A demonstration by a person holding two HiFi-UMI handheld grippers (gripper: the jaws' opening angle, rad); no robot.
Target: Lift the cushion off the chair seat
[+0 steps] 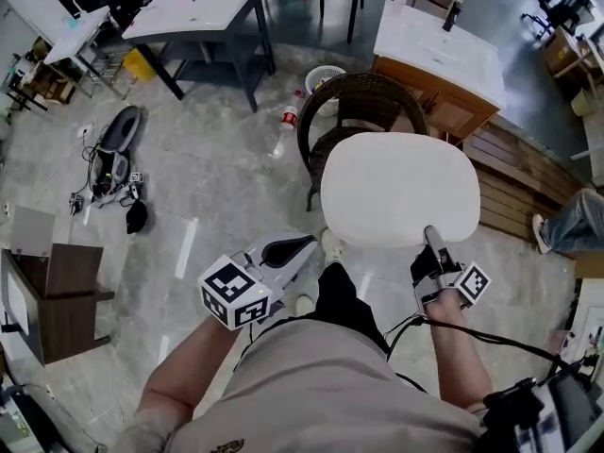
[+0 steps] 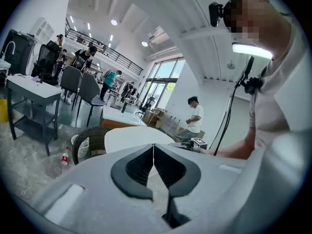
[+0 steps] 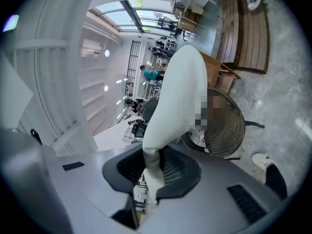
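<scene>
The white cushion (image 1: 401,189) is held out in front of the person, over the woven chair (image 1: 363,92), whose dark back shows just beyond its far edge. The right gripper (image 1: 432,253) has its jaws pinched on the near rim of the cushion, towards its right-hand end; in the right gripper view the soft white edge is squeezed between the two dark pads and the rest of the cushion stretches away from them. Seen from the head view, the cushion's long side runs left to right, so almost all of it lies ahead of and to the left of that single grip. It looks lifted clear of the seat, though the head view cannot show the gap beneath. The left gripper (image 1: 297,248) sits near the cushion's near left corner without touching it, its jaws pressed together on nothing. Any carry away from the chair hangs on the right hand alone, and the unsupported left end will likely sag or swing; the left gripper is the nearer one to steady that side.
</scene>
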